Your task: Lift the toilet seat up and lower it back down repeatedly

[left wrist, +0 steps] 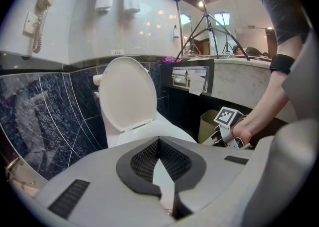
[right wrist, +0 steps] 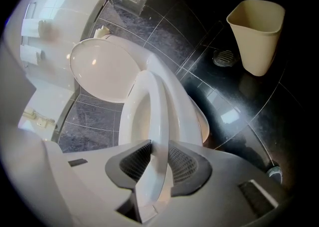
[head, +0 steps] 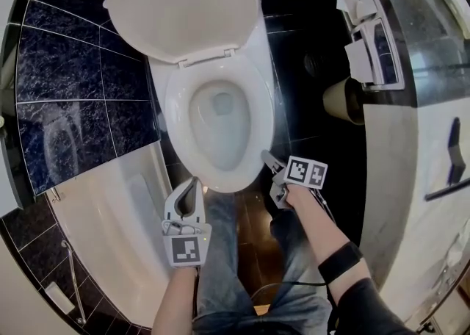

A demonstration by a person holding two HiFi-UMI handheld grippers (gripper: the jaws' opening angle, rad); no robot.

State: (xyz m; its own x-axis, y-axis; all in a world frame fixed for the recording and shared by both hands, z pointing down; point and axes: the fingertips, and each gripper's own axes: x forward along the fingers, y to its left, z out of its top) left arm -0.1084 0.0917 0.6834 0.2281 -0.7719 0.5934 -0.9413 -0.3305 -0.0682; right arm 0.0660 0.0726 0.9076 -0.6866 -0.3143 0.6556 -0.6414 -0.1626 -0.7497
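My right hand-held gripper [right wrist: 159, 147] pinches the front rim of the glossy white plastic toilet seat [right wrist: 155, 106], which lies down over the bowl ahead of it. The seat looks stiff, light and slippery, so I'd grip deep. My left hand-held gripper [left wrist: 159, 141] is pressed together, empty.

toilet seat [head: 261, 117] | white oval ring | down over bowl [head: 220, 131]

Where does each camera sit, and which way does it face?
Head view: on the person's head, looking steeply down at the toilet seat; forearms, legs, left gripper and right gripper show.
Left gripper view: behind its shut fingers, facing the raised lid; right hand shows.
Right gripper view: along fingers clamped on the toilet seat; no body shows.
All three share the lid.
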